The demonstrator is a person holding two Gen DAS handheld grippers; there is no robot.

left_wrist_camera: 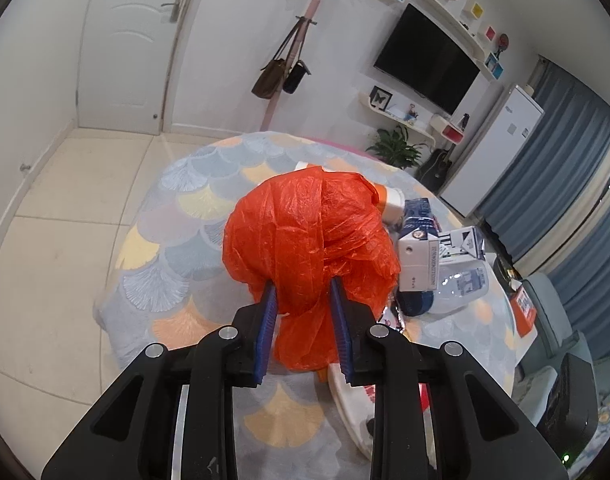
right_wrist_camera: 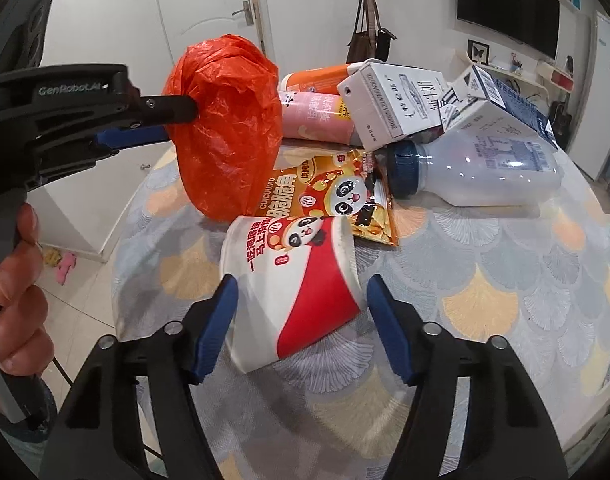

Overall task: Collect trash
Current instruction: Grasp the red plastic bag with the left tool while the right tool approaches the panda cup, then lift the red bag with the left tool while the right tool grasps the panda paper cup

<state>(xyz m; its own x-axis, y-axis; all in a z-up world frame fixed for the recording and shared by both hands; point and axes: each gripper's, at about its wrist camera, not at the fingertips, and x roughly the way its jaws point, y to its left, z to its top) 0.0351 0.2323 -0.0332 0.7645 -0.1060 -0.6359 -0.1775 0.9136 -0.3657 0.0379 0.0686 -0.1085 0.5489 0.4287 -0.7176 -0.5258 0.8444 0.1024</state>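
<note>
So the orange bag (right_wrist_camera: 225,128) is clamped in the left gripper (left_wrist_camera: 301,304) above the worktop (right_wrist_camera: 485,300), the tipped paper cup (right_wrist_camera: 293,284) sits at 12 o'clock between the right gripper's (right_wrist_camera: 301,320) spread fingers, so closing looks needed next.

A crumpled orange plastic bag (right_wrist_camera: 225,128) hangs bunched above the bench. Below it a red-and-white paper cup (right_wrist_camera: 293,288) lies on its side, touching a gold panda-print snack packet (right_wrist_camera: 345,196). Behind lie a translucent blue-capped bottle (right_wrist_camera: 481,168), two white cartons (right_wrist_camera: 401,104) and a pink tub (right_wrist_camera: 317,114).
</note>
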